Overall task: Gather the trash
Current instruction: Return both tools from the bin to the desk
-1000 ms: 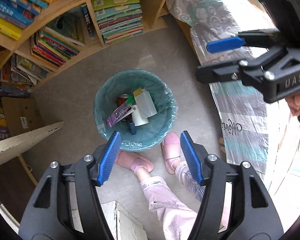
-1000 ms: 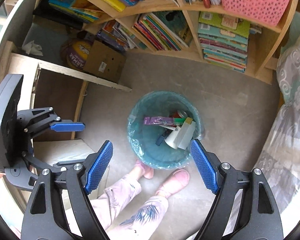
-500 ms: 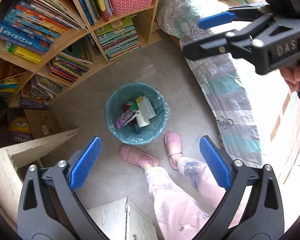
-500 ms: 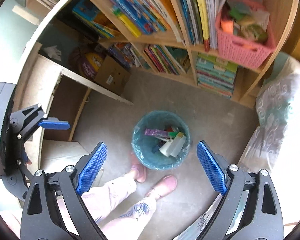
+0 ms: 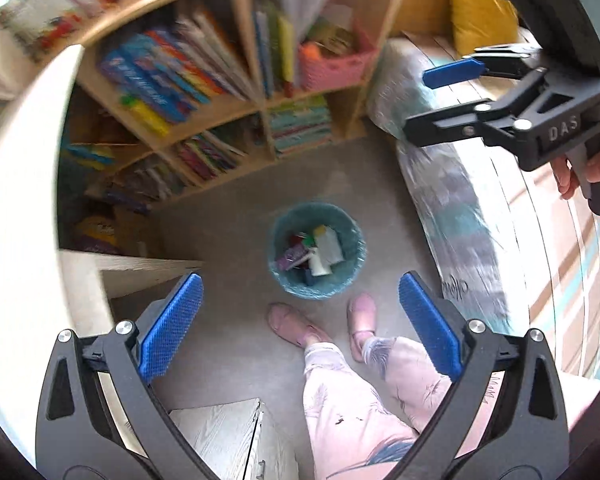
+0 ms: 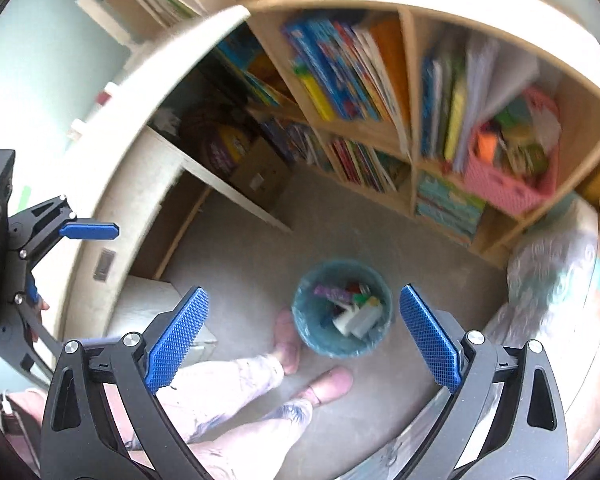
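Note:
A round bin with a teal liner (image 5: pixel 352 256) stands on the grey floor far below both grippers; it also shows in the right wrist view (image 6: pixel 306 320). It holds several pieces of trash (image 5: pixel 316 250), among them a white carton, a purple wrapper and a green piece (image 6: pixel 352 308). My left gripper (image 5: pixel 300 326) is open and empty, high above the bin. My right gripper (image 6: pixel 304 332) is open and empty too, and it shows from the side in the left wrist view (image 5: pixel 456 96).
A wooden bookshelf (image 5: pixel 220 92) full of books with a pink basket (image 6: pixel 508 184) stands behind the bin. A bed with a patterned cover (image 5: pixel 460 184) is to the right, a white desk (image 5: pixel 24 200) to the left. The person's feet in pink slippers (image 5: pixel 292 322) stand beside the bin.
Both grippers have risen well away from the bin, which now looks much smaller. The left gripper's jaws have opened wider. The view is blurred by motion.

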Tool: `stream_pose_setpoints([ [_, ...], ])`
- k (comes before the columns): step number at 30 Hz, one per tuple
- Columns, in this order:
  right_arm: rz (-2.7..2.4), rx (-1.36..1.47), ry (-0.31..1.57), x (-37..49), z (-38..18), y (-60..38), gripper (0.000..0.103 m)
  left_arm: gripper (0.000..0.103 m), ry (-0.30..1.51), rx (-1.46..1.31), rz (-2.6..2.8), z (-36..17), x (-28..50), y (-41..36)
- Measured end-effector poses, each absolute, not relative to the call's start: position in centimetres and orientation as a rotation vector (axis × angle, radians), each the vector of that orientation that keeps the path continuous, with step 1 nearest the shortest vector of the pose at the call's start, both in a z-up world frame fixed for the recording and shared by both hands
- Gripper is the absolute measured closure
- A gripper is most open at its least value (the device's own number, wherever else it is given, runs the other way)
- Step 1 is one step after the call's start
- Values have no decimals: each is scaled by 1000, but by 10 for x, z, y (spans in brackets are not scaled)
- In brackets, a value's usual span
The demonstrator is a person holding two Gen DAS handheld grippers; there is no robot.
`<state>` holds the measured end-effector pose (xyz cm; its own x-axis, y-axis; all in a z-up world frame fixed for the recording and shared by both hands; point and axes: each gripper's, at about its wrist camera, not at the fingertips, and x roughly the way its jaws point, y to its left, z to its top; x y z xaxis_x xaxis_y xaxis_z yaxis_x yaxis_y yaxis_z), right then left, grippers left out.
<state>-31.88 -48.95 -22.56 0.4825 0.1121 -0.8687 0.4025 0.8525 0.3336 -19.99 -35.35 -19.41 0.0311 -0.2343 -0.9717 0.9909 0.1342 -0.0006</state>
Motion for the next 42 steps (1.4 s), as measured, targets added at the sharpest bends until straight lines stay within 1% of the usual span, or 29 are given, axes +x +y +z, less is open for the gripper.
stream_pose_setpoints([
  [7,-112,498,1018,-271,-181,-486,6,7,1098,790,-1105,-158,-149,-328],
  [11,-66,452,979,-238,-154,-480,6,7,1058,723,-1029,-136,-123,-307],
  [17,38,321,978,-179,-124,-456,6,7,1054,635,-940,-119,-83,-276],
  [30,273,135,959,-48,-89,-374,6,7,1025,487,-736,-99,4,-191],
  [42,436,5,950,56,-77,-286,6,7,1025,341,-549,-89,74,-119],
])
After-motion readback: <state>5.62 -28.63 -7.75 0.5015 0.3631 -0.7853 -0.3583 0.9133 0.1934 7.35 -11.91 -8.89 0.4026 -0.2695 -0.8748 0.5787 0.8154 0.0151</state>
